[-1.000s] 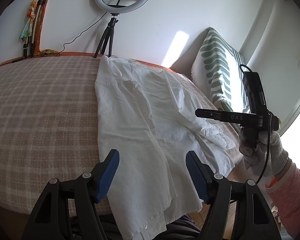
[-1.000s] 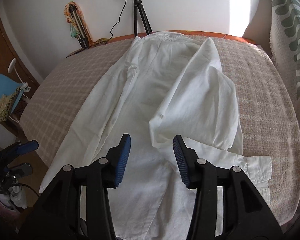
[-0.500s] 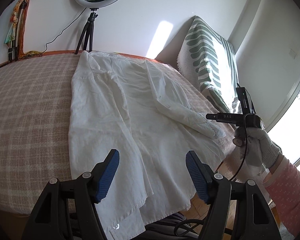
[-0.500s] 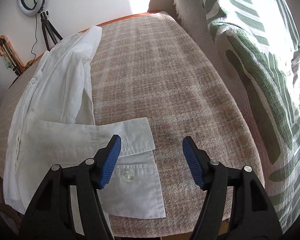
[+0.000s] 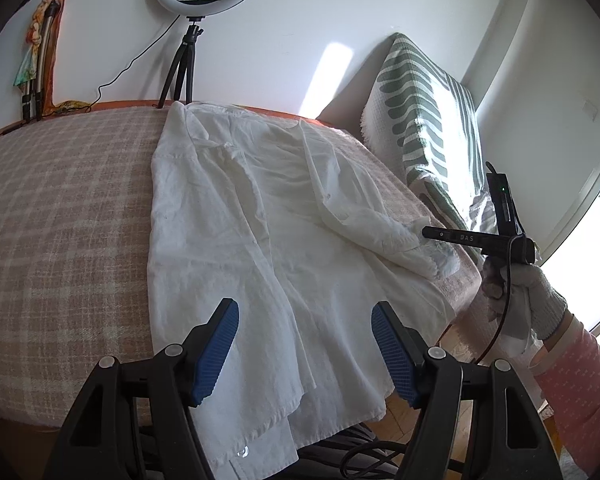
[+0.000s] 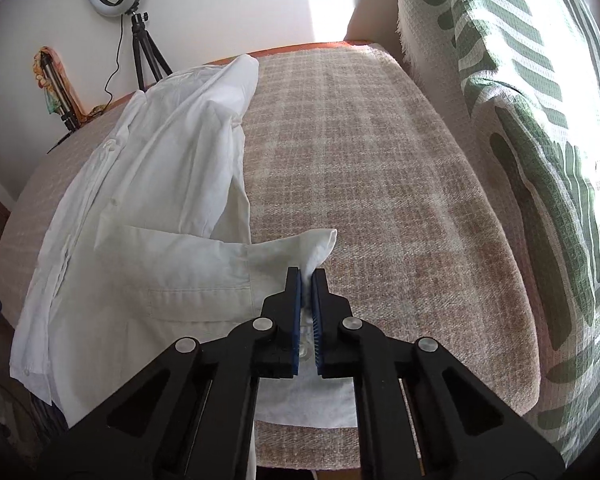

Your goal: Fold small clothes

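A white button shirt [image 5: 260,216] lies spread lengthwise on the checked beige bed cover [image 5: 60,208], its hem hanging over the near edge. My left gripper [image 5: 304,344] is open and empty, hovering above the shirt's lower part. My right gripper [image 6: 307,276] is shut on the sleeve cuff [image 6: 316,246] at the shirt's right side, lifting it slightly off the cover. In the left wrist view the right gripper [image 5: 428,236] shows at the sleeve end [image 5: 396,236], held by a gloved hand.
A ring light on a tripod [image 5: 192,40] stands at the far edge of the bed. A green and white patterned cushion [image 5: 428,128] leans on the right, also in the right wrist view [image 6: 540,160]. Wooden floor [image 5: 460,344] lies beyond the near right edge.
My right gripper has closed on the sleeve cuff, having been open just above it half a second ago. My left gripper stays open over the hem, the view shifting slightly.
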Available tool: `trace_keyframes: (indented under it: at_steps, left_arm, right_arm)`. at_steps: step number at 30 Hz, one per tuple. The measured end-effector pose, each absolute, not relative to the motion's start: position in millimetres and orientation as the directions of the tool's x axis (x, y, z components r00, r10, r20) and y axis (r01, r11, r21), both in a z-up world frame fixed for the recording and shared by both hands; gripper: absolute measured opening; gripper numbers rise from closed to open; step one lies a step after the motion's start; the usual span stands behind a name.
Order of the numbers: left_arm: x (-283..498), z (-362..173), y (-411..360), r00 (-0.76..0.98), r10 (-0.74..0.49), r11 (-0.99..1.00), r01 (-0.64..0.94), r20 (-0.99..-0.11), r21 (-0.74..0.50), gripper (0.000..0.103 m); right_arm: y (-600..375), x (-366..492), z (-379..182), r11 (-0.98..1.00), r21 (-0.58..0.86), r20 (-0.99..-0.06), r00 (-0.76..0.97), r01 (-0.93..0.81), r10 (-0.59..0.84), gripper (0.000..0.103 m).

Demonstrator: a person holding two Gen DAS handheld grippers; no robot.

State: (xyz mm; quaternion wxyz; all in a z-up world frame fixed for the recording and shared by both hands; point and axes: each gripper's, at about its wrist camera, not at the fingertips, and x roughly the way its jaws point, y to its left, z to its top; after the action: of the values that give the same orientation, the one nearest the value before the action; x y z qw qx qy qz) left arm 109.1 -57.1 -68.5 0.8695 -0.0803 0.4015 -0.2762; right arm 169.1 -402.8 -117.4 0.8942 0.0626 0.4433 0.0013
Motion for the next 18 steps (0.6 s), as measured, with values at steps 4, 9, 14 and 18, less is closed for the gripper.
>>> trace_keyframes:
  at_steps: [4,9,14,18]
  left_arm:
    - [110.7,-69.2,-58.2,0.513,-0.563,0.823,0.413,-0.647,-0.389,0.070]
    - [109.5,-67.6,-59.5,0.512,-0.576,0.815,0.419,-0.638,-0.400,0.070]
    - [107.6,-67.6,-57.9,0.504,-0.584,0.810,0.418,-0.637,-0.412,0.070]
    - [101.6,-68.6,-59.8,0.484,-0.604,0.795,0.426,-0.634,-0.432,0.070]
  right_arm:
    - [-382.6,145.2,-84.6,0.996,0.093,-0.726,0.683,-0.015,0.078,0.006]
    - [-324.7,105.1,-48.6,0.975,0.036,-0.646,0.739,-0.219,0.190,0.006]
    - [-260.2,77.5,-57.8,0.891,0.058,-0.695,0.623,-0.450,0.360,0.015]
    - [-253.4,70.0,-68.2,0.846,0.124,-0.698,0.560,-0.519,0.446,0.056]
